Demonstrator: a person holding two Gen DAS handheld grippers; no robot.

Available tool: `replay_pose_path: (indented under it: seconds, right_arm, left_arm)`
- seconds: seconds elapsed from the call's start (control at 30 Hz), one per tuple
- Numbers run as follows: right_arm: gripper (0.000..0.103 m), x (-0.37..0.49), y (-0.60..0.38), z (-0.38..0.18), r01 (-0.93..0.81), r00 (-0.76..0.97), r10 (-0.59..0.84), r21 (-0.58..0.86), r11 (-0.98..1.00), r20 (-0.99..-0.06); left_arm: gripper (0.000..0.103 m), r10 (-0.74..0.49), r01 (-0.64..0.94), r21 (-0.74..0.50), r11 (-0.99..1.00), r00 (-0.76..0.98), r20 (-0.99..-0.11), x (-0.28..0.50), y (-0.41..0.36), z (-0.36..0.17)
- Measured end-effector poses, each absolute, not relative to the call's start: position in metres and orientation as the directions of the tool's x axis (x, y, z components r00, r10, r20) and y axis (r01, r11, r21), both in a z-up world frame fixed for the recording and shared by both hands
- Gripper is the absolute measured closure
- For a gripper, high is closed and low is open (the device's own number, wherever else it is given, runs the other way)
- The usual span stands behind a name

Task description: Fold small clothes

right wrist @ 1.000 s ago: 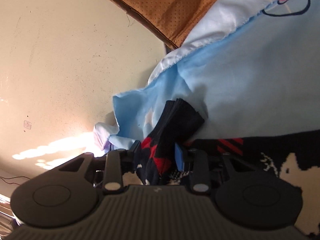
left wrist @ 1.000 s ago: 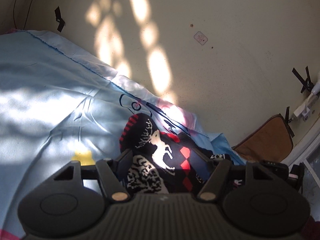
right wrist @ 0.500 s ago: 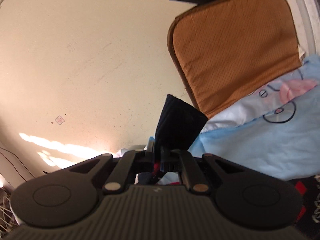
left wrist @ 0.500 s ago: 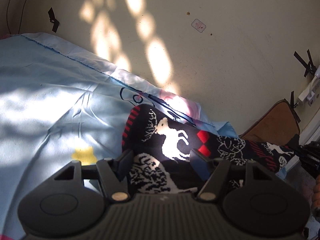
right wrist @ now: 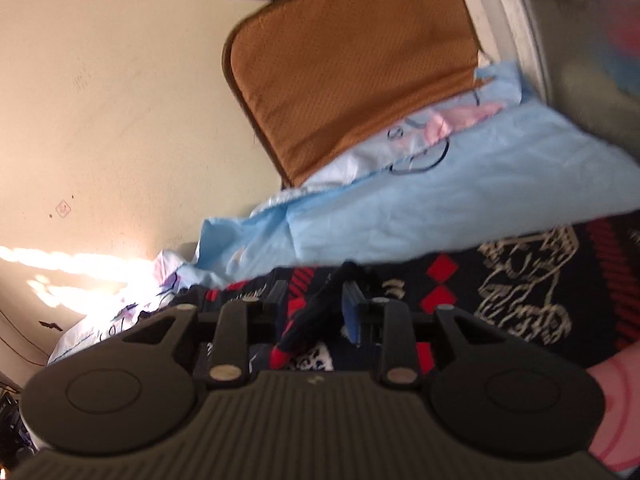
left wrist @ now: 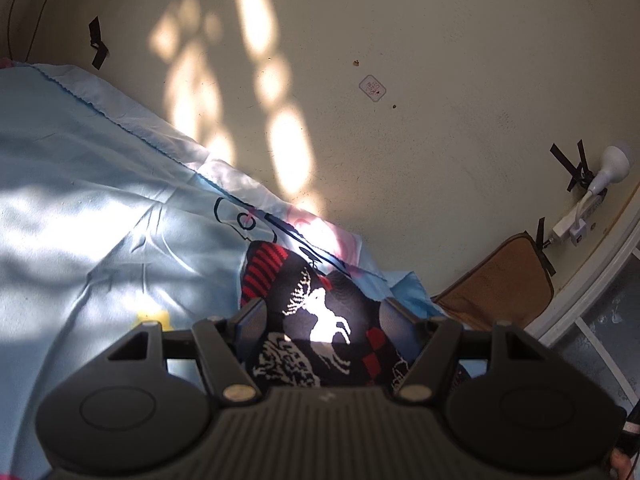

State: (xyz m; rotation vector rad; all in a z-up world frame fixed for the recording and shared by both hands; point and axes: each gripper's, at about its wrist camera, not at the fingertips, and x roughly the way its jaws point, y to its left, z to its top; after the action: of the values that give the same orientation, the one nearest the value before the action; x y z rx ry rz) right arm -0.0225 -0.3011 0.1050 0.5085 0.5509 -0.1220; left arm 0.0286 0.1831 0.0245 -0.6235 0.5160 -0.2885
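Now both grippers' fingers spread over the patterned sock near the blue sheet's wall-side edge.

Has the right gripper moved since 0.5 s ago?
Yes. The right gripper has dropped back to the sock: the brown cushion now sits higher in its view, and its jaws have parted, with a sock fold between them.
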Motion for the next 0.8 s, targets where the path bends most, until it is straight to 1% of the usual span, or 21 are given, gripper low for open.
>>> replay_pose_path:
  seconds: [0.03,0.13,0.17,0.2,0.3,0.47,0.6,0.73,0.8]
  right_arm:
    - [0.067,-0.031,-0.311,0.108,0.257,0.86,0.001,0.435,0.863,-0.51]
    - [0.066,-0.065,-0.349,0.109,0.328,0.876,-0.057,0.506,0.797,-0.478]
    - [0.066,-0.079,-0.362,0.108,0.356,0.876,-0.078,0.528,0.771,-0.477]
    - [0.067,-0.094,-0.375,0.105,0.387,0.872,-0.101,0.548,0.741,-0.479]
    - [0.067,-0.14,-0.41,0.092,0.463,0.857,-0.148,0.611,0.643,-0.493]
    - [0.067,-0.193,-0.453,0.071,0.52,0.846,-0.181,0.706,0.481,-0.501]
    - [0.067,-0.195,-0.472,0.061,0.498,0.865,-0.16,0.772,0.395,-0.476]
    - [0.066,-0.173,-0.483,0.049,0.503,0.862,-0.151,0.777,0.38,-0.484]
    - [0.067,-0.161,-0.498,0.039,0.503,0.862,-0.135,0.794,0.341,-0.488]
  left_arm:
    - [0.039,-0.397,0.094,-0.601,0.794,0.828,-0.395,0.03,0.18,0.023]
    - [0.039,-0.351,0.03,-0.535,0.844,0.785,-0.51,0.041,0.172,0.013]
    - [0.041,-0.358,0.023,-0.547,0.837,0.778,-0.515,0.043,0.174,0.01]
    - [0.039,-0.365,0.023,-0.564,0.825,0.784,-0.502,0.042,0.178,0.01]
    - [0.039,-0.355,0.016,-0.575,0.818,0.802,-0.481,0.038,0.183,0.012]
    - [0.039,-0.362,0.066,-0.568,0.82,0.829,-0.427,0.028,0.174,0.027]
    - [0.039,-0.397,0.098,-0.568,0.817,0.81,-0.432,0.024,0.155,0.036]
    - [0.038,-0.462,0.145,-0.597,0.789,0.78,-0.422,0.018,0.132,0.041]
    - [0.038,-0.487,0.163,-0.602,0.782,0.763,-0.425,0.016,0.12,0.042]
